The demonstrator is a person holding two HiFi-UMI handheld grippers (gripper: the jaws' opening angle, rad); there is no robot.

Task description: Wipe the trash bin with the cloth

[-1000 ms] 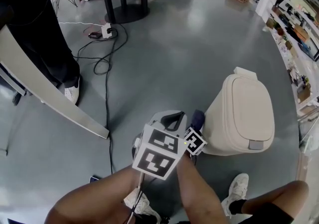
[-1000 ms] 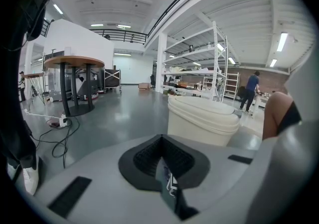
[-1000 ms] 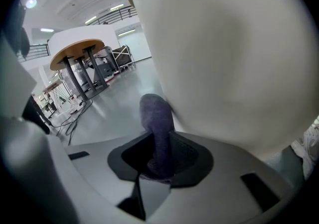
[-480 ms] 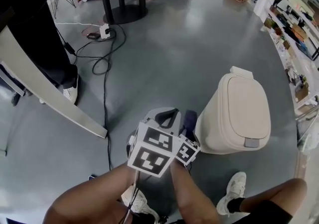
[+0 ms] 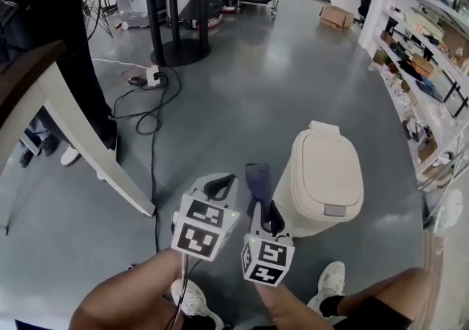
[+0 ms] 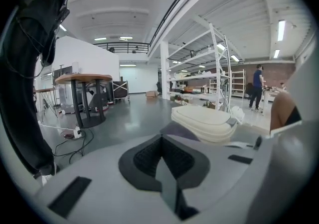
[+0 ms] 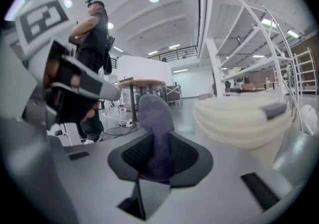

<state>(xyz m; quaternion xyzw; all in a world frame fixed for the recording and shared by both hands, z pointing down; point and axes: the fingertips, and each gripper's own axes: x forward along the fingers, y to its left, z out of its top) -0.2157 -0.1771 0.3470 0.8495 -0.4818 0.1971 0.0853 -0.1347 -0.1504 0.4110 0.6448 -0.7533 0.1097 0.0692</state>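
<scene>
A cream pedal trash bin (image 5: 326, 174) with its lid down stands on the grey floor, right of both grippers. My right gripper (image 5: 265, 217) is shut on a purple cloth (image 5: 257, 174), which sticks up just left of the bin's side wall. In the right gripper view the cloth (image 7: 155, 133) rises from the closed jaws, and the bin (image 7: 241, 118) is close at the right. My left gripper (image 5: 220, 186) hangs beside the right one, further from the bin. Its jaws (image 6: 162, 157) are shut on nothing, with the bin's lid (image 6: 203, 120) ahead at the right.
Black cables and a power strip (image 5: 152, 75) lie on the floor at the left. A slanted white table edge (image 5: 80, 145) and a person's dark legs (image 5: 69, 64) are nearby. A round pedestal table (image 5: 176, 24) stands behind, shelves (image 5: 429, 64) line the right, and my white shoe (image 5: 327, 282) is below the bin.
The right gripper and cloth have drawn back from the bin's left side toward me. The head view has lifted, so the bin sits further off and the left gripper lower left.
</scene>
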